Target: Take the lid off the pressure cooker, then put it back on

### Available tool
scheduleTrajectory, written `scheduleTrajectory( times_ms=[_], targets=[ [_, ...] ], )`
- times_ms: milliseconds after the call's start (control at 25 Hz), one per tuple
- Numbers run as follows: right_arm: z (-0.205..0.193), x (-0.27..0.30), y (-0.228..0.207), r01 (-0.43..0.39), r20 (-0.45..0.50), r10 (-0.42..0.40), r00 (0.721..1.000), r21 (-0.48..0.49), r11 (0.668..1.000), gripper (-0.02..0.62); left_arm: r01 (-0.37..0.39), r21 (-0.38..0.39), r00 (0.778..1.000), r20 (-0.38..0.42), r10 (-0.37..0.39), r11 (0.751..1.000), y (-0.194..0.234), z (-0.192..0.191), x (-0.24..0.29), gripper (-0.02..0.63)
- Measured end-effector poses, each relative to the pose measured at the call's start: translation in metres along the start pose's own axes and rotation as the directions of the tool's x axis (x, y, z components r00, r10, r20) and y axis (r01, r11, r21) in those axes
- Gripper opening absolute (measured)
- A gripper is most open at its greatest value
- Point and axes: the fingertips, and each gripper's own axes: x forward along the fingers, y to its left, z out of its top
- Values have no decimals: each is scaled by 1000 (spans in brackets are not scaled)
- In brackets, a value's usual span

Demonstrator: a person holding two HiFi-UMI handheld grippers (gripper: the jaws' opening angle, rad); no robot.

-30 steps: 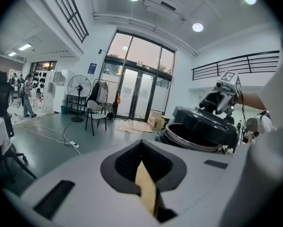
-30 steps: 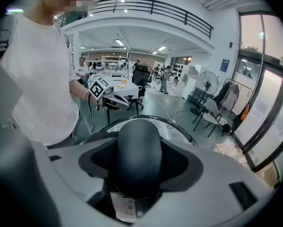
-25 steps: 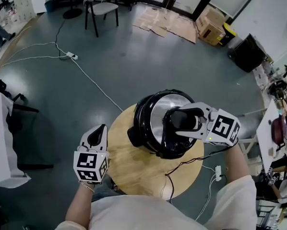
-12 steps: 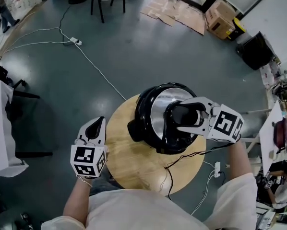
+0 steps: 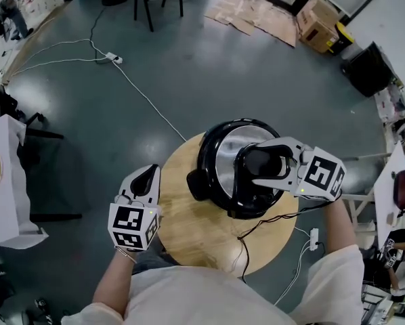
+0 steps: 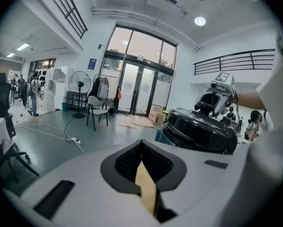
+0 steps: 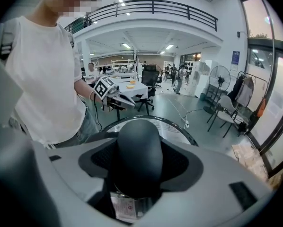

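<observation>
One lid (image 5: 228,153) caps the cooker (image 5: 204,156), right gripper (image 5: 248,167) clamping its knob (image 7: 134,148), left gripper (image 5: 148,177) closed.

The handle (image 7: 134,150) between the right gripper (image 5: 251,168)'s pads (image 7: 179,162) is smooth black plastic with a dull sheen. The pads themselves are dark, finely ribbed and matt. Beyond the fingertips the lid (image 5: 228,151) is bright bare metal, ringed by the pressure cooker (image 5: 204,181)'s glossy black shell. Both grippers' shells are matt pale plastic. Under the left gripper (image 5: 147,175)'s fingertips lies the table (image 5: 189,232) — pale wood, smooth, lightly grained.
</observation>
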Motion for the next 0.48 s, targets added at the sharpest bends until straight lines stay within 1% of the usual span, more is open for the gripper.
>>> scheduleTrajectory(
  times_ms=[160,480],
  targets=[
    [0,5,-3,1,1,-1,1000,8,1000,282,-1,6,1000,-2,1,1000,5,-2,-3,-11],
    [-3,11,-4,-17,-14,17,1000,21,1000,285,-18,-10,1000,-9,17,1000,14,-2,-8,-11]
  ],
)
